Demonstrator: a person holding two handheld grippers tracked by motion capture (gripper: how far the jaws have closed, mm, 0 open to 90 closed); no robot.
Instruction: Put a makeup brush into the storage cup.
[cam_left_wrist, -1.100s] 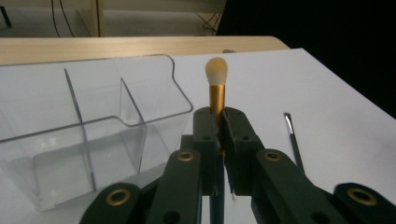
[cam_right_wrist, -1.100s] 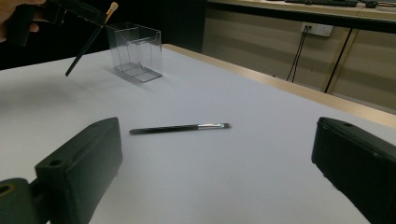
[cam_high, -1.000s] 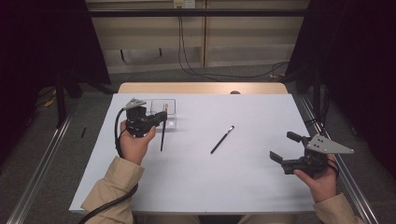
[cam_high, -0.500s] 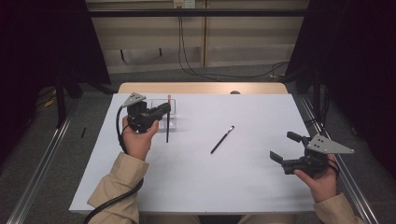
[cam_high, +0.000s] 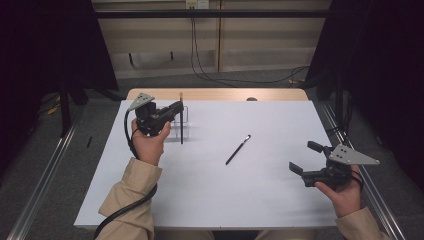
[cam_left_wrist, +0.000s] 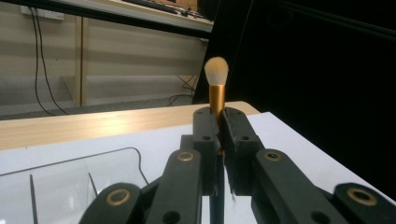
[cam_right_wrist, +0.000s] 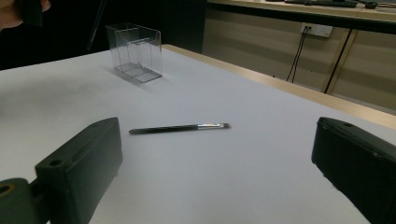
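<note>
Beside the clear holder (cam_high: 181, 122), the left gripper (cam_high: 176, 109) clamps a brush (cam_left_wrist: 216, 88) upright; a second brush (cam_high: 238, 149) lies mid-table; the right gripper (cam_high: 306, 159) gapes, empty.

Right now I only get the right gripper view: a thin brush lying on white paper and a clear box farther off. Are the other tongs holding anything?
Observer: Yes. The left tongs are shut on a makeup brush, held upright.
Operator: What does that brush look like?
Observer: In the left gripper view it has a pale, fluffy head above a gold collar.
Operator: Is it inside the clear box?
Observer: From the high view, its dark handle crosses the clear box, but I cannot tell whether it is inside.
</note>
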